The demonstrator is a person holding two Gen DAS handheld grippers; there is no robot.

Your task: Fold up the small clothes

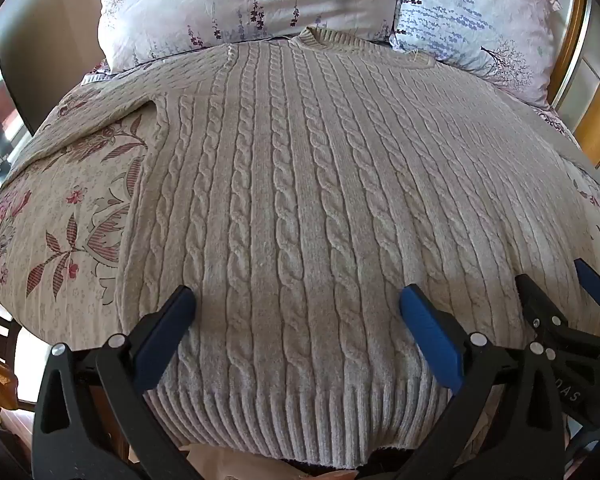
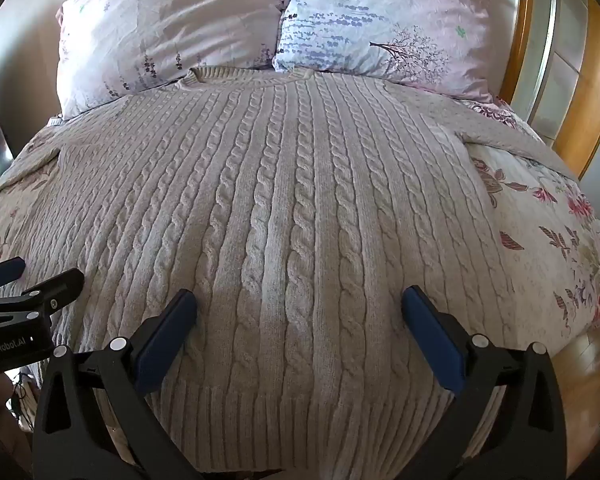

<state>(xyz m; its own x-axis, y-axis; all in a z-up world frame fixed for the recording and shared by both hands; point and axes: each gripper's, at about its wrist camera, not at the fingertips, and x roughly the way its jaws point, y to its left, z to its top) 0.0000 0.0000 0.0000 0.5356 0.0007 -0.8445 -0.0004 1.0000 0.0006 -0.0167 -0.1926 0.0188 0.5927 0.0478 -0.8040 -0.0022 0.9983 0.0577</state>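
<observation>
Both grippers sit nearest the lens: left gripper and right gripper are released, jaws spread wide, angled down over the lower part of the sweater, nothing between the pads, no clear contact with the knit. Right gripper also shows at the right edge of the left wrist view, so the 2 tools are side by side, near each other. Going by size: bed cover, floral print, takes up the whole surface; wooden headboard at the far right; 2 pillows at the far end, left pillow and right pillow. Sweater, beige cable knit, lies flat and spread out on the cover, collar at the far end touching or just beside the pillows, ribbed hem nearest the camera at the bed's near edge. Sleeves run out to both sides, not tucked in. Progress, my read: 0 folds made, garment only laid out and smoothed. Left to do: sleeves in, sides in, then hem up toward collar. Hem looks like the likely first grab, since both grippers hover right above it.
</observation>
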